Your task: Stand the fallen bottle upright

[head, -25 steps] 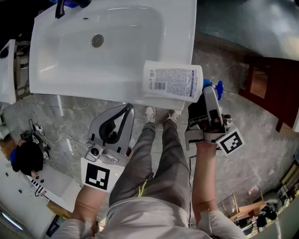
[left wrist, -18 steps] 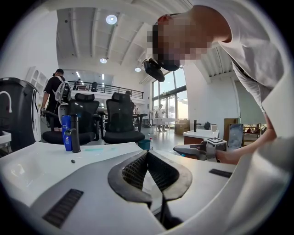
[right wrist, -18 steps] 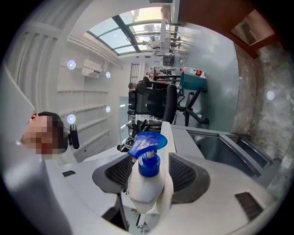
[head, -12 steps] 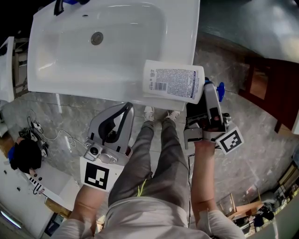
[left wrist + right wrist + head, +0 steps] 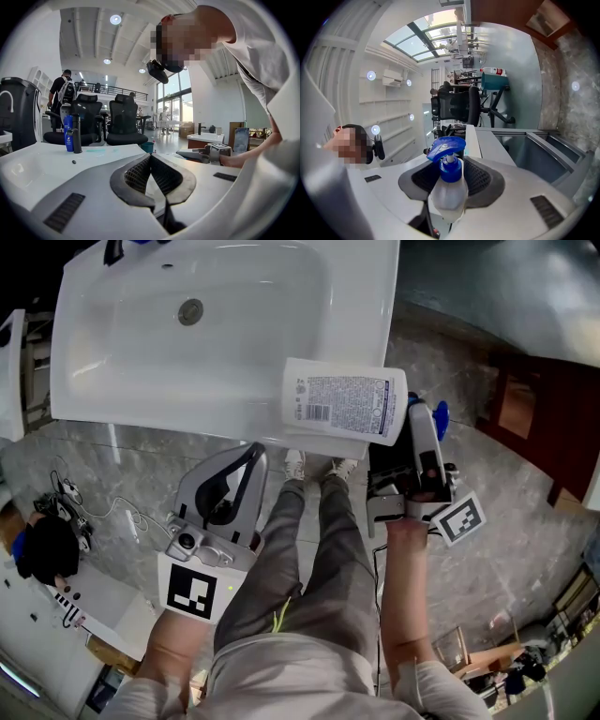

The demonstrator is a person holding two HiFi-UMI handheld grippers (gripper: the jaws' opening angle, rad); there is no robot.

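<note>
The bottle (image 5: 345, 406) was found lying on its side at the sink's (image 5: 122, 381) front right corner. Its base was pointed left along the front edge and its blue pump head (image 5: 438, 415) stuck out past the right edge. It had a white plastic body, a cloudy shoulder, and a printed label with barcode turned up. It was guessed to be stiff-ish but smooth, so kinda slippery. How full it was couldn't be told. The neck looked like the obvious grab spot, though some swing should be expected there. The right gripper (image 5: 451, 174) had just been closing, its pads pressed on the shoulder below the collar. The left gripper (image 5: 151, 157) was held in front of the sink, apart from the bottle, fingers pressed together on nothing.
</note>
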